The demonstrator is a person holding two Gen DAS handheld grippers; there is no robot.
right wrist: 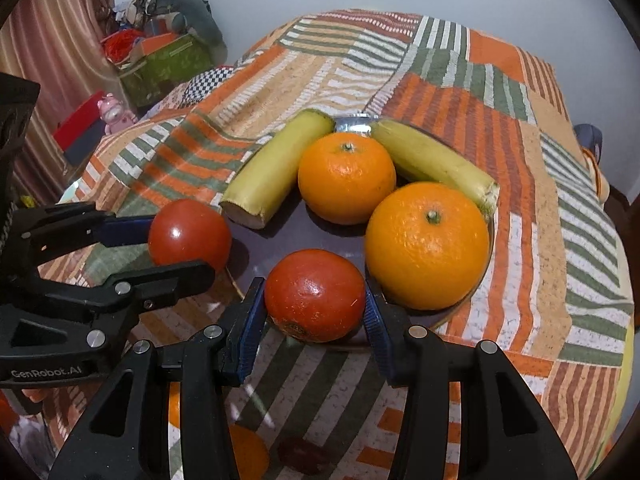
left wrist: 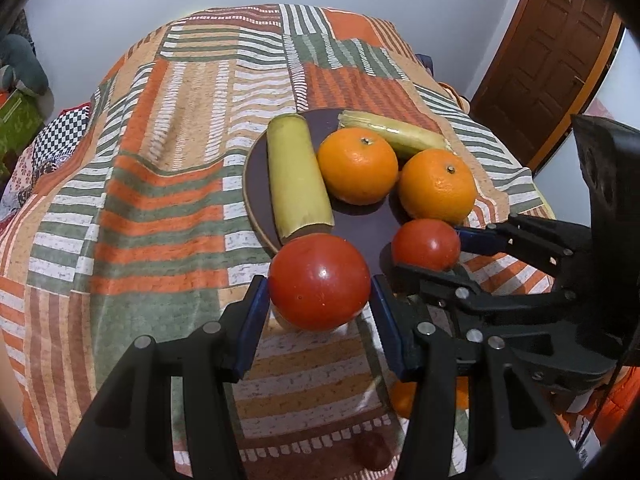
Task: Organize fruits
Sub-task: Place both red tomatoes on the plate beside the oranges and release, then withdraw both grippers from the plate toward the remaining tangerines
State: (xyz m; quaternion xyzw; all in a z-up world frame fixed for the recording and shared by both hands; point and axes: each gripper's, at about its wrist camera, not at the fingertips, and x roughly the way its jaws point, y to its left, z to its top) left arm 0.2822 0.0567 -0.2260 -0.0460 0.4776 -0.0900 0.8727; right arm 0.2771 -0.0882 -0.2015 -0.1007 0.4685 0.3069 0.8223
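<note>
A dark round plate (left wrist: 360,224) (right wrist: 304,236) lies on the striped patchwork cloth (left wrist: 160,200). On it are two yellow banana pieces (left wrist: 298,176) (right wrist: 432,160) and two oranges (left wrist: 358,166) (right wrist: 426,246). My left gripper (left wrist: 320,292) (right wrist: 182,248) is shut on a large red tomato (left wrist: 320,282) (right wrist: 190,232) at the plate's near left rim. My right gripper (right wrist: 315,300) (left wrist: 428,254) is shut on a second red tomato (right wrist: 314,296) (left wrist: 426,244) over the plate's near edge, beside the nearer orange. The two grippers sit close, side by side.
Below the fingers an orange (right wrist: 248,452) and a dark red fruit (right wrist: 304,456) lie blurred on the cloth. Boxes and clutter (right wrist: 160,60) stand off the left side. A brown door (left wrist: 552,60) is at the right. Open cloth stretches behind and left of the plate.
</note>
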